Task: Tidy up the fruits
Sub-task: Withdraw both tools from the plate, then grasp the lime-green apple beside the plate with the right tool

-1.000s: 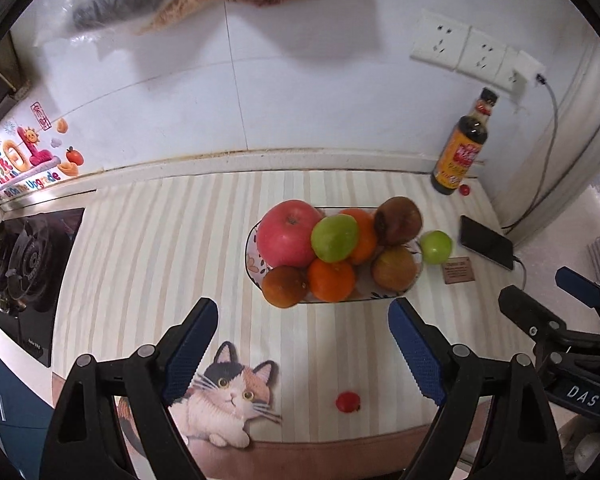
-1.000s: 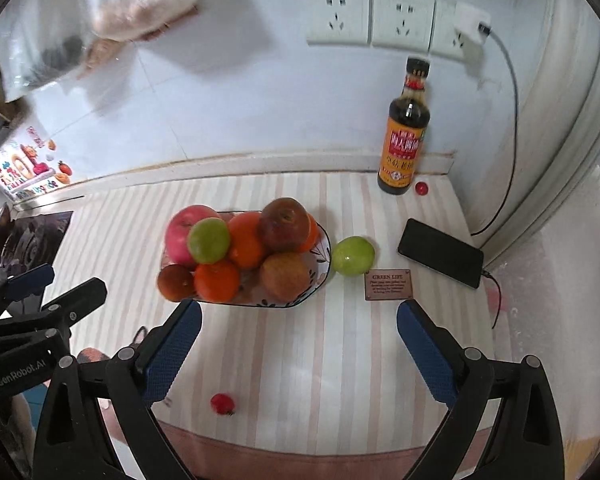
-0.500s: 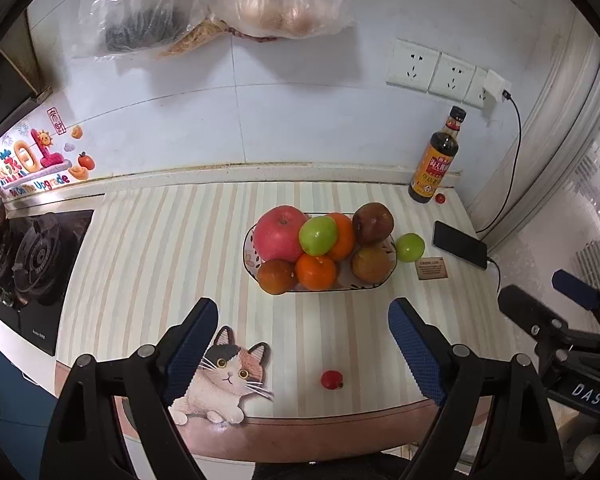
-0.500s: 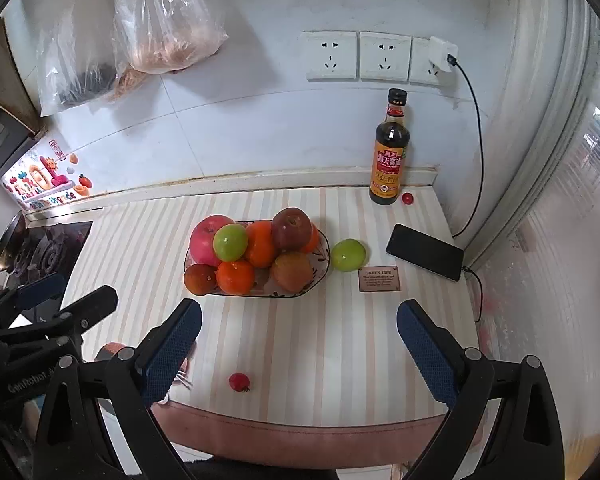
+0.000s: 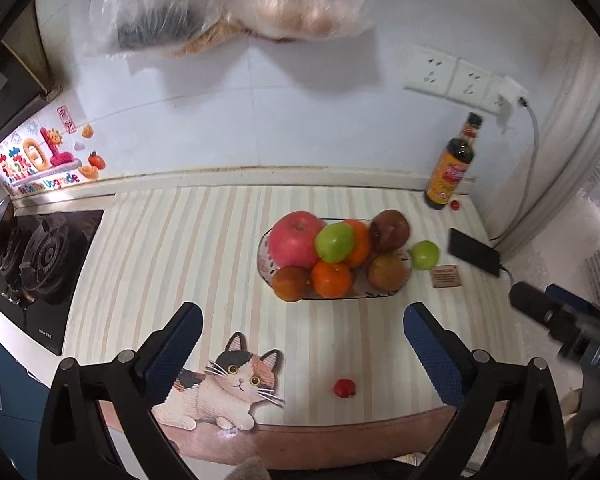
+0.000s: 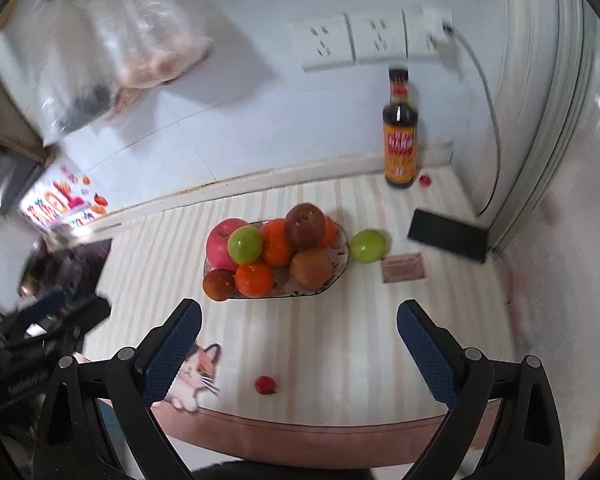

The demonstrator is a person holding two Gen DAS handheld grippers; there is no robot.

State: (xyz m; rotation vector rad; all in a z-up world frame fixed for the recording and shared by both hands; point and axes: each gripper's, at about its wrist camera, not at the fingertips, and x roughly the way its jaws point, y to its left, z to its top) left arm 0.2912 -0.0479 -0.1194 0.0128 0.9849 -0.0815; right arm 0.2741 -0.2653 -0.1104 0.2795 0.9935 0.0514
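Left tongs (image 5: 302,336) hovering over the near edge of the striped tabletop (image 5: 172,248), jaws opening wide with nothing between them; right tongs (image 6: 298,334) likewise spread apart and empty, above the same near edge. Fruit plate (image 5: 265,248) mid-tabletop, heaped: red apple (image 5: 294,238) at its left, green apple (image 5: 334,242) on top, oranges (image 5: 332,278) near and behind, dark brownish fruits (image 5: 389,230) at right and a small brown one (image 5: 289,282) at the near-left rim. Second green apple (image 5: 424,255) loose on the tabletop, just right of the plate, touching or nearly touching its rim; cannot tell which. Small red fruit (image 5: 344,388) alone near the front edge, well apart from the plate, right of a cat sticker (image 5: 224,384). Brown card (image 5: 444,277) and black phone (image 5: 474,252) further right; sauce bottle (image 5: 452,168) upright at the far right by the wall, a tiny red thing (image 5: 454,205) beside its base. Gas hob (image 5: 40,264) at far left; plastic bags (image 5: 228,4) hanging on the wall above. Right-wrist view blurred at its edges.
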